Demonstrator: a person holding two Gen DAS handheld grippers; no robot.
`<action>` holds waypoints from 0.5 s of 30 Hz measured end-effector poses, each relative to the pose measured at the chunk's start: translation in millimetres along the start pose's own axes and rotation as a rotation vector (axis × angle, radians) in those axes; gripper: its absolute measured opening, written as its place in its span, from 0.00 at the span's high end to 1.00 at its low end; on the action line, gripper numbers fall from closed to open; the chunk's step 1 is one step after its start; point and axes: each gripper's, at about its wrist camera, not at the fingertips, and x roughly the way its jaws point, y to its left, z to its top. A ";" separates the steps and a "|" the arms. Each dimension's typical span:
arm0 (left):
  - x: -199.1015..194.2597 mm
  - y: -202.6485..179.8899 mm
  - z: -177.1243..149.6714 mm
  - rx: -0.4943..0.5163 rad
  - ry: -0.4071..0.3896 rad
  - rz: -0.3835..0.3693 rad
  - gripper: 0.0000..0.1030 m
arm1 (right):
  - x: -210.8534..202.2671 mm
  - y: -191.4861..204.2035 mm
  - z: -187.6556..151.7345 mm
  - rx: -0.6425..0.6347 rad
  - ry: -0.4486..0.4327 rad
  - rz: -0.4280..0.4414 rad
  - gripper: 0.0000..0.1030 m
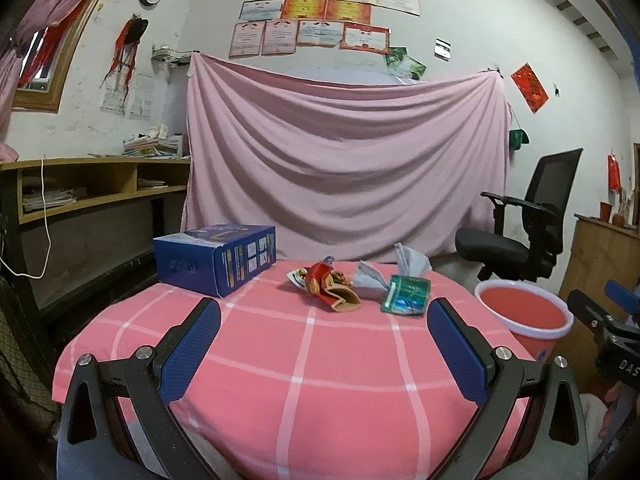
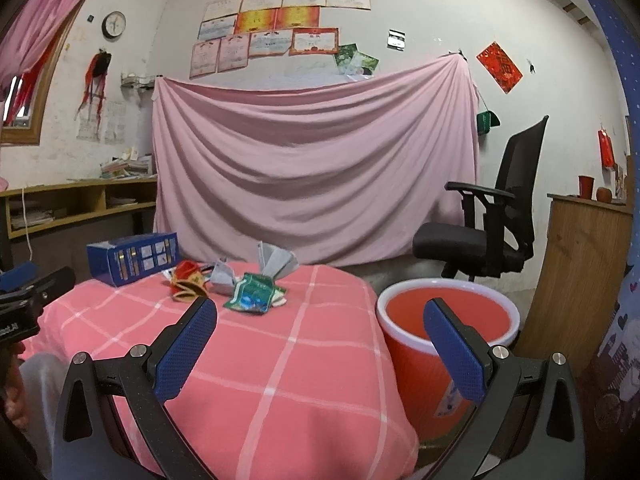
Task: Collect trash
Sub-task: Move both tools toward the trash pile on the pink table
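Note:
Trash lies at the far side of the pink checked table [image 1: 280, 344]: a red and gold wrapper [image 1: 334, 286], crumpled grey paper [image 1: 384, 270] and a green packet [image 1: 406, 295]. The same pile shows in the right wrist view: red wrapper [image 2: 188, 280], grey paper [image 2: 256, 268], green packet [image 2: 254, 294]. A red bucket with a white rim [image 1: 524, 316] [image 2: 446, 320] stands off the table's right side. My left gripper [image 1: 324, 310] is open and empty, short of the pile. My right gripper [image 2: 320, 312] is open and empty, near the table's right edge, its right finger over the bucket.
A blue box [image 1: 218, 260] [image 2: 132, 258] stands at the table's far left. A black office chair [image 1: 528, 224] [image 2: 488, 220] is behind the bucket. A wooden cabinet [image 2: 580, 264] is at the right, shelves [image 1: 88, 188] at the left, a pink sheet [image 1: 344, 160] on the wall.

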 end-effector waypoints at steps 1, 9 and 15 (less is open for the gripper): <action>3.1 1.3 1.9 -0.006 -0.005 0.003 0.02 | 2.5 -0.1 2.0 -0.004 -0.008 0.003 0.00; 35.9 4.1 25.7 0.017 -0.073 0.033 0.02 | 25.8 -1.3 23.9 -0.013 -0.104 0.023 0.00; 64.9 11.8 42.6 0.029 -0.125 0.071 0.02 | 53.2 3.7 43.8 -0.025 -0.196 0.012 0.00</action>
